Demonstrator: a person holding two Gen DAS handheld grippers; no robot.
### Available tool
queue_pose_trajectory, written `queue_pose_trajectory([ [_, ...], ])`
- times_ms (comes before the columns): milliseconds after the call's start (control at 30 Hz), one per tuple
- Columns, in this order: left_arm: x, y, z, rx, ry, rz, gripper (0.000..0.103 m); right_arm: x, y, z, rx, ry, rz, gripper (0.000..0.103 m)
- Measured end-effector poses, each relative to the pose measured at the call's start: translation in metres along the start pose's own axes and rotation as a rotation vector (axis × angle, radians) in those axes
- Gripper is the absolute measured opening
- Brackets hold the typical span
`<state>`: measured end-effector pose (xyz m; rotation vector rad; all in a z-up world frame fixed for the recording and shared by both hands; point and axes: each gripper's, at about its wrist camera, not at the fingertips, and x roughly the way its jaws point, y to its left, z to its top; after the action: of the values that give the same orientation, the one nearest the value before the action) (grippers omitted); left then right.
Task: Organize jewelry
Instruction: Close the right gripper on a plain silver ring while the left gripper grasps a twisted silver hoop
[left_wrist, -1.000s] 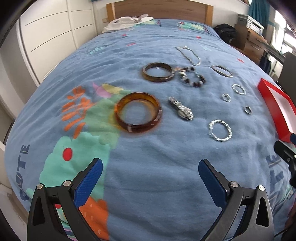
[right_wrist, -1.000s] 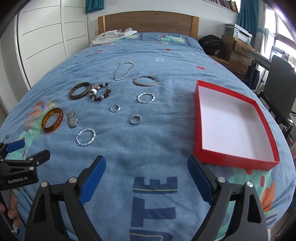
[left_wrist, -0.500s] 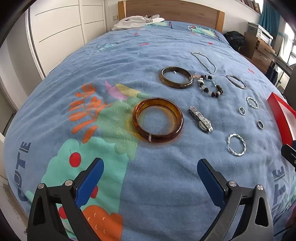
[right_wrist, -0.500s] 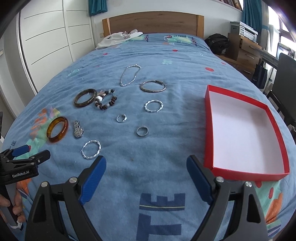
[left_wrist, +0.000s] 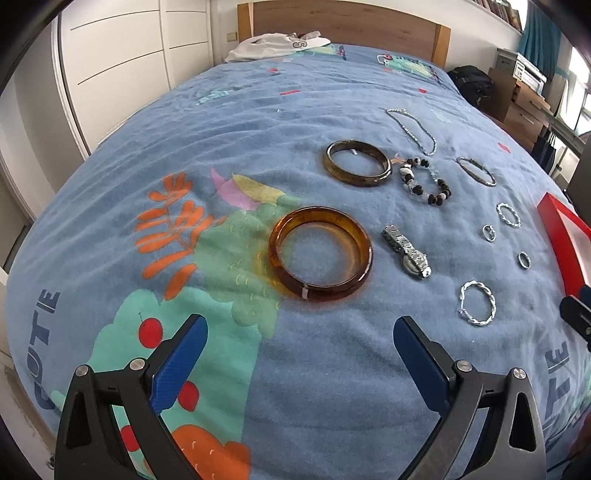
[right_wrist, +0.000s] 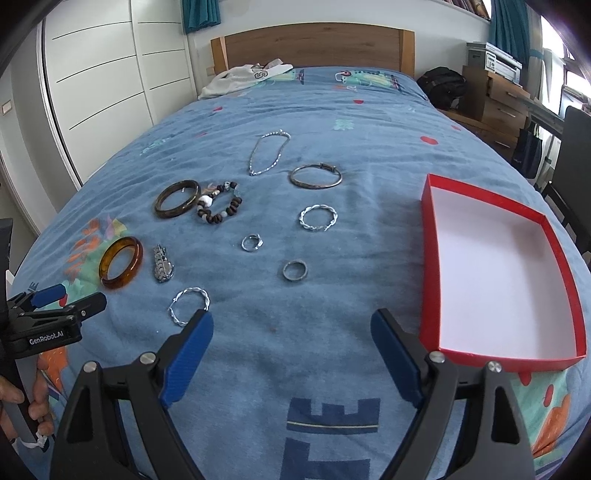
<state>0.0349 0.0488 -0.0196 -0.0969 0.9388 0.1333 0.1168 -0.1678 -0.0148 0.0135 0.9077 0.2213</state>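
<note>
My left gripper (left_wrist: 300, 338) hangs over the bed (left_wrist: 332, 387), its fingers (left_wrist: 181, 354) spread wide with nothing between them. The amber bangle (left_wrist: 320, 253) lies flat on the blanket just ahead of them, translucent orange-brown and thick. My right gripper (right_wrist: 291, 332) is also empty, fingers (right_wrist: 188, 347) wide but slowly closing; the twisted silver bracelet (right_wrist: 188, 305) sits right at the left fingertip, and the red box (right_wrist: 502, 273), white inside and empty, lies just beyond the right one. The rings (right_wrist: 294, 270) lie farther ahead.
</note>
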Motion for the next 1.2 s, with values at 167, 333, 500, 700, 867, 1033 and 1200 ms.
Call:
queue_pose_trajectory([
  [167, -0.004, -0.015, -0.001, 0.015, -0.001, -0.05, 0.097, 0.005, -0.002, 0.001, 0.0, 0.008, 0.017, 0.076],
  [333, -0.003, -0.026, -0.002, 0.028, 0.004, -0.075, 0.095, 0.014, -0.008, 0.005, 0.006, 0.023, 0.04, 0.06],
  [500, 0.0, -0.023, 0.001, 0.014, 0.009, -0.076, 0.093, 0.018, -0.013, 0.01, 0.013, 0.023, 0.056, 0.053],
  [700, -0.003, -0.033, -0.001, 0.023, 0.011, -0.114, 0.092, 0.021, -0.017, 0.011, 0.022, 0.027, 0.072, 0.052],
  [867, -0.002, -0.052, -0.004, 0.059, 0.022, -0.159, 0.088, 0.027, -0.02, 0.017, 0.016, 0.041, 0.096, 0.048],
  [1033, 0.005, -0.065, 0.0, 0.069, 0.041, -0.225, 0.081, 0.041, -0.024, 0.028, 0.003, 0.078, 0.149, 0.042],
  [1200, 0.012, -0.083, 0.002, 0.112, 0.054, -0.268, 0.081, 0.055, -0.027, 0.038, -0.019, 0.109, 0.175, 0.042],
])
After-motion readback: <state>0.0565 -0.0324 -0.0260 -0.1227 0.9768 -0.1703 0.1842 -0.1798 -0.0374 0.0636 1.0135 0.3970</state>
